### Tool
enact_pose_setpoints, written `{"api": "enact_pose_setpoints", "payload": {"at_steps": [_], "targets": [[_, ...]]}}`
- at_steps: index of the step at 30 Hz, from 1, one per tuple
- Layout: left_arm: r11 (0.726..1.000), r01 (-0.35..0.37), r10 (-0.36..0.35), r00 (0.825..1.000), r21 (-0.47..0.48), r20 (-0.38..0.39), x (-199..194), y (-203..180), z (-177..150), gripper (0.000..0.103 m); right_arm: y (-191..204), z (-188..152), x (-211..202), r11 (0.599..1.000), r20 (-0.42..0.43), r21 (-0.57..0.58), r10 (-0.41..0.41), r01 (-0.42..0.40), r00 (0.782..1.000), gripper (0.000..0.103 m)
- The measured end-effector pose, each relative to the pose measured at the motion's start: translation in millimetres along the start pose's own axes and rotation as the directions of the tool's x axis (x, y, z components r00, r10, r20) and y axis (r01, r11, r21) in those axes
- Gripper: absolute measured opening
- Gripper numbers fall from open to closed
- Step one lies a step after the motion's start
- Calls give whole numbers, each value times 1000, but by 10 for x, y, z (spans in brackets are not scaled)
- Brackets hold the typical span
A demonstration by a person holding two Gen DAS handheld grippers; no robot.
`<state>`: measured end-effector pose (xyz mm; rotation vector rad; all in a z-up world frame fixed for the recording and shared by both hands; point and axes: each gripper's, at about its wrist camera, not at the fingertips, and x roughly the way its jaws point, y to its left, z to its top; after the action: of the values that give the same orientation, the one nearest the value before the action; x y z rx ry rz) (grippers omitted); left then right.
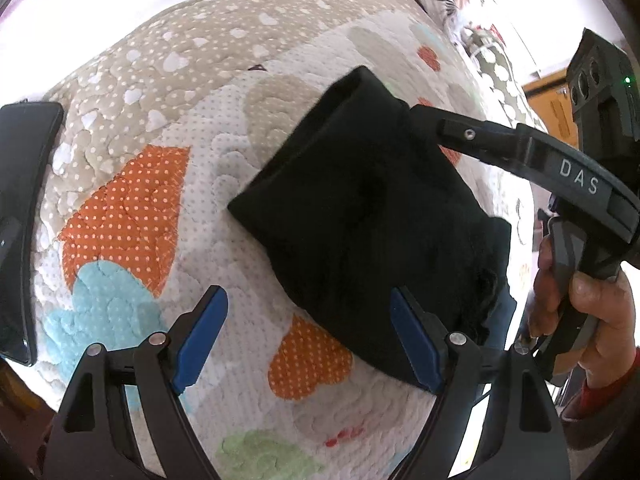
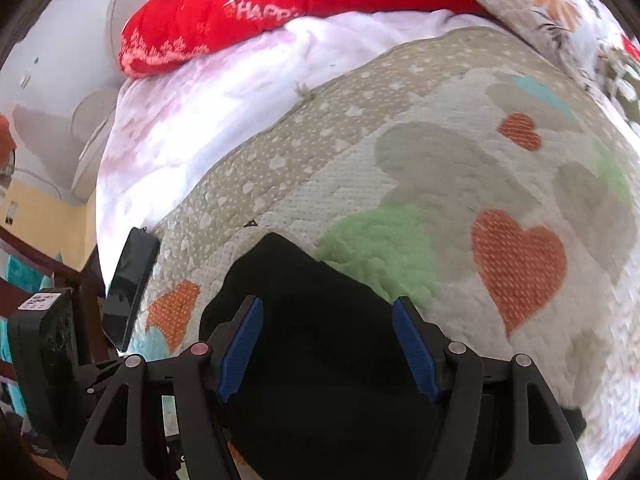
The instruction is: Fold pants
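The black pants [image 1: 372, 216] lie folded into a compact bundle on the heart-patterned quilt [image 1: 168, 128]. My left gripper [image 1: 308, 320] is open just in front of the bundle's near edge, its right pad [image 1: 416, 344] over the cloth. My right gripper reaches in from the right in the left wrist view, its finger [image 1: 452, 132] resting on the bundle's far right corner. In the right wrist view the right gripper [image 2: 326, 332] is open, with the pants [image 2: 320, 344] lying between and below its blue pads.
A black phone [image 1: 20, 220] lies at the quilt's left edge; it also shows in the right wrist view [image 2: 130, 284]. A red pillow [image 2: 256, 12] and a white blanket [image 2: 224, 92] lie at the bed's head. A floral cover [image 2: 560, 8] lies at the far right.
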<state>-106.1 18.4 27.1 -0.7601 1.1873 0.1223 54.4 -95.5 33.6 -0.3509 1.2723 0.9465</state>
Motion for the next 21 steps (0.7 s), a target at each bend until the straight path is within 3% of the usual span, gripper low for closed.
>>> {"api": "enact_pose_setpoints", "payload": {"at_steps": [4, 10, 13, 14, 15, 16, 17, 18, 21], "targets": [[1000, 17, -17, 1000, -14, 8, 92, 20, 49, 83, 32, 88, 203, 1000, -21, -21, 5, -6, 1000, 69], [999, 50, -50, 998, -6, 50, 205, -6, 154, 95, -30, 131, 453, 998, -32, 13, 61, -60, 998, 66], [996, 89, -89, 992, 3, 85, 202, -23, 187, 96, -25, 109, 424, 997, -13, 19, 77, -76, 997, 43], [994, 104, -106, 990, 17, 98, 185, -41, 195, 87, -33, 95, 378, 996, -4, 25, 89, -89, 996, 40], [994, 105, -108, 988, 36, 106, 152, -61, 199, 69, -53, 77, 301, 994, 13, 33, 101, -102, 995, 33], [992, 105, -111, 989, 67, 102, 118, -98, 206, 58, -82, 59, 217, 992, 31, 44, 114, -115, 993, 25], [990, 104, -113, 989, 91, 92, 92, -134, 212, 37, -121, 37, 112, 990, 53, 59, 127, -130, 991, 24], [988, 101, -111, 990, 115, 84, 52, -173, 212, 32, -171, 7, -39, 986, 86, 74, 143, -150, 986, 23], [971, 130, -153, 982, 203, 106, -227, -385, 159, 31, -306, -150, -539, 973, 187, 108, 180, -202, 966, 23]]}}
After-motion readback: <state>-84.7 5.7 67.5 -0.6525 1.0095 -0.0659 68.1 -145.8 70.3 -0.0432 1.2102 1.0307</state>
